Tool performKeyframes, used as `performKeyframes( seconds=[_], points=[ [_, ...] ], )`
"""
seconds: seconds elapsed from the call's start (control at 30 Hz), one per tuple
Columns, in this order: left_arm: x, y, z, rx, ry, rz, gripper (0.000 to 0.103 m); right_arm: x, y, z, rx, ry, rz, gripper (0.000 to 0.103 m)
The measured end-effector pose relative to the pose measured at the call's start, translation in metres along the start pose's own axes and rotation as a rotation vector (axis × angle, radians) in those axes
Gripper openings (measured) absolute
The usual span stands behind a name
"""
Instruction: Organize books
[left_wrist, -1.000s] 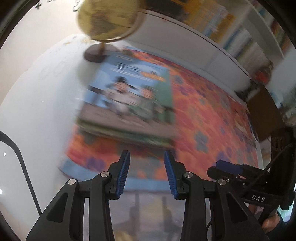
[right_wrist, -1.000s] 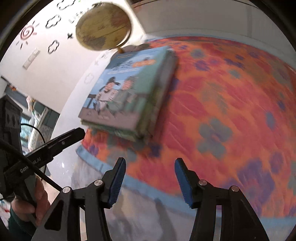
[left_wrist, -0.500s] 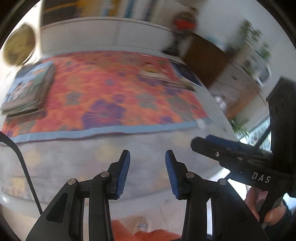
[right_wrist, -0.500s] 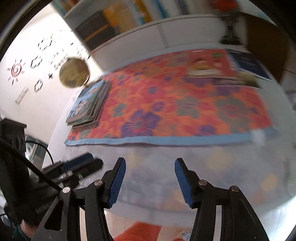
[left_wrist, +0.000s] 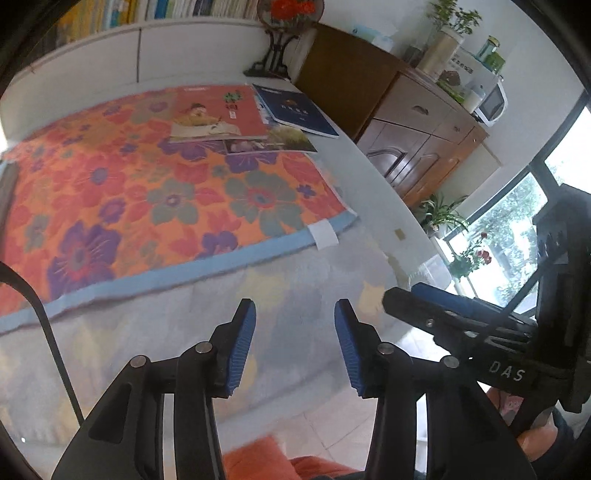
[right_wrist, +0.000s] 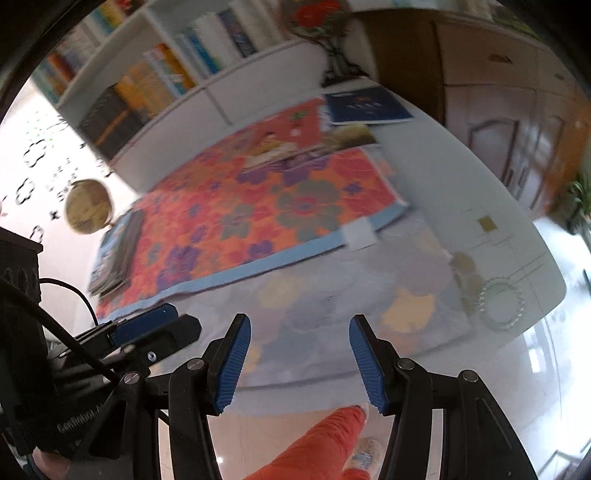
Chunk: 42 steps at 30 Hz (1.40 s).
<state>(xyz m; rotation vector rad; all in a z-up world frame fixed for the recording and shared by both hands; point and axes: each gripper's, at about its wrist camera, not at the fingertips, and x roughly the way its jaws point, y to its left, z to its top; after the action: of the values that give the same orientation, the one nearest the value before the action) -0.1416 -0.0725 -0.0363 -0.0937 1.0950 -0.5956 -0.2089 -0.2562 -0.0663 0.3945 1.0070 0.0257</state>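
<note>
Left wrist view: my left claw (left_wrist: 291, 341) is opening, empty; right claw (right_wrist: 300, 360) open, empty. Next I reach for the red book (left_wrist: 218, 114) far across the bench (left_wrist: 369, 192).

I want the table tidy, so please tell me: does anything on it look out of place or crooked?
Yes. At the far right corner, the red book, the blue book and a photo book lie fanned and overlapping, partly off the flowered cloth, unlike the neat stack by the globe.

I read "DAS" in white on my right gripper (left_wrist: 424, 306) body, seen from the left wrist. Book covers and wall lettering too blurred.
</note>
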Motion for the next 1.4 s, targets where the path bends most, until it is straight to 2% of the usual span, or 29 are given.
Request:
performKeyframes(
  seconds=[0.13, 0.2, 0.27, 0.3, 0.4, 0.57, 0.77, 0.87, 1.03, 1.23, 1.4],
  points=[
    [0.026, 0.022, 0.038, -0.009, 0.02, -0.01, 0.042, 0.027, -0.006, 0.042, 0.017, 0.018, -0.018, 0.054],
    [0.036, 0.037, 0.057, 0.007, 0.031, -0.03, 0.048, 0.044, -0.002, 0.067, 0.005, 0.031, -0.012, 0.054],
    [0.045, 0.054, 0.073, -0.008, 0.034, -0.014, 0.064, 0.065, 0.007, 0.091, -0.023, 0.05, -0.032, 0.054],
    [0.048, 0.065, 0.083, -0.032, 0.024, -0.007, 0.066, 0.079, 0.013, 0.105, -0.036, 0.072, -0.044, 0.054],
    [0.053, 0.092, 0.109, -0.089, -0.006, -0.024, 0.066, 0.105, 0.025, 0.133, -0.055, 0.105, -0.05, 0.054],
    [0.073, 0.13, 0.16, -0.136, -0.044, 0.038, 0.066, 0.136, 0.035, 0.171, -0.089, 0.108, -0.093, 0.054],
    [0.104, 0.156, 0.204, -0.176, -0.043, 0.036, 0.064, 0.163, 0.03, 0.208, -0.088, 0.131, -0.116, 0.054],
    [0.12, 0.162, 0.216, -0.193, -0.032, 0.042, 0.064, 0.177, 0.03, 0.227, -0.111, 0.138, -0.135, 0.054],
    [0.145, 0.171, 0.233, -0.229, -0.005, 0.045, 0.064, 0.2, 0.027, 0.254, -0.116, 0.158, -0.121, 0.054],
    [0.168, 0.185, 0.244, -0.287, 0.02, 0.081, 0.064, 0.233, 0.014, 0.273, -0.094, 0.206, -0.093, 0.055],
    [0.181, 0.189, 0.244, -0.298, 0.039, 0.096, 0.064, 0.244, 0.012, 0.282, -0.112, 0.21, -0.083, 0.056]
  ],
)
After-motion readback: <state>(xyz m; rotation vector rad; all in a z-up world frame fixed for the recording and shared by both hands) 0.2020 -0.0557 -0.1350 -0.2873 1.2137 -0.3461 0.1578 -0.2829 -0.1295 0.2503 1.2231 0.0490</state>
